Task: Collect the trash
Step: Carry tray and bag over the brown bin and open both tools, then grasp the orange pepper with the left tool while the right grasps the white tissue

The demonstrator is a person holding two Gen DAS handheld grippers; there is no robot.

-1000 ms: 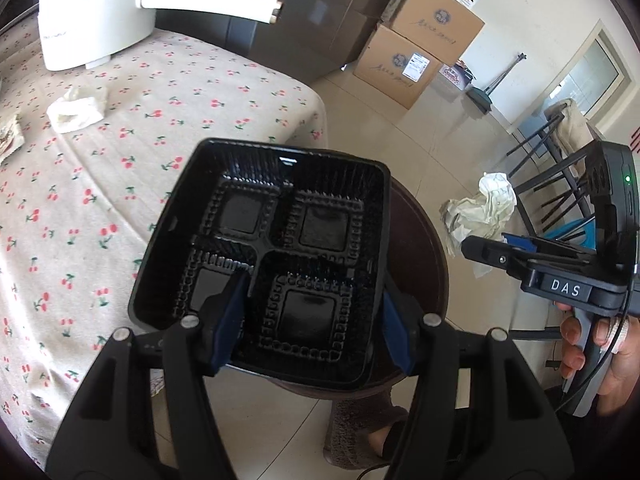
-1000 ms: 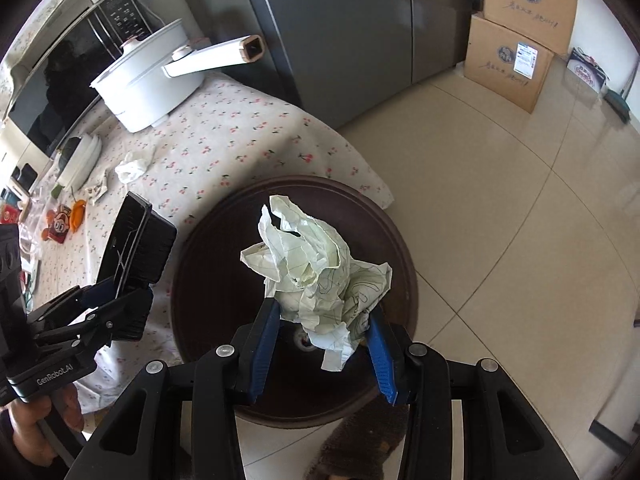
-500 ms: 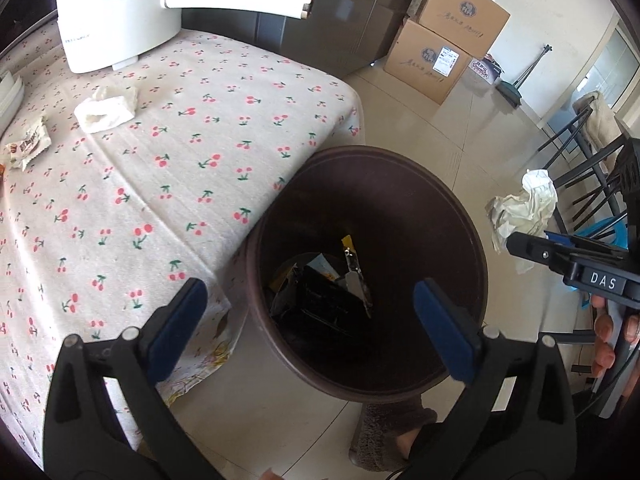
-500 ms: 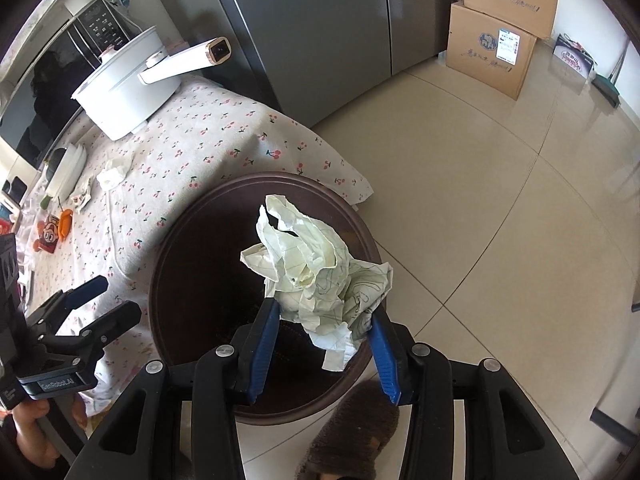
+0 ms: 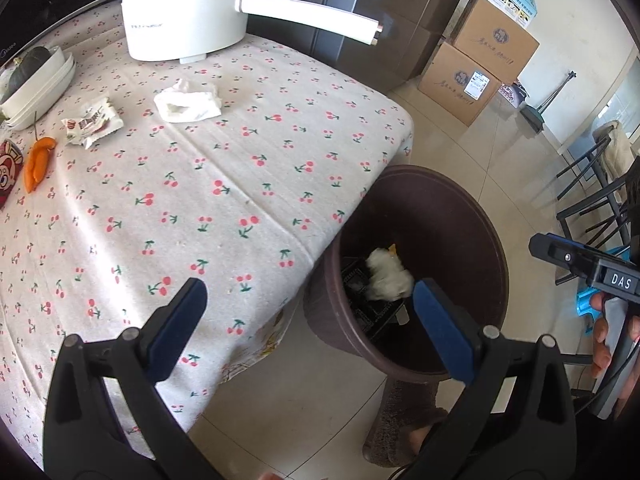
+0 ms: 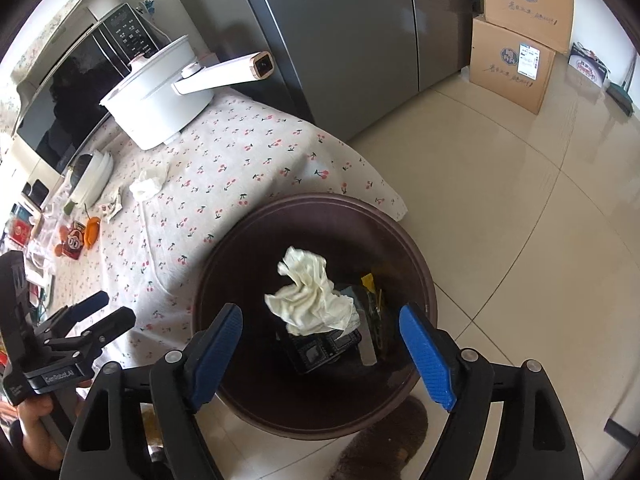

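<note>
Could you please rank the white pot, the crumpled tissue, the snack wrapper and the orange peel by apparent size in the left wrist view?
1. White pot, clearly largest.
2. Crumpled tissue.
3. Snack wrapper, slightly smaller than the tissue.
4. Orange peel, smallest, though close to the wrapper; fisheye stretching at the edge makes that pair unsure.

Bright daylight, strong fisheye warp

You get glare on the floor tiles (image 6: 540,184) and a sunlit tablecloth (image 5: 208,184); the trash bin (image 6: 412,248) interior stays shadowy, perhaps hiding detail, and both frames darken and bend toward the edges.
</note>
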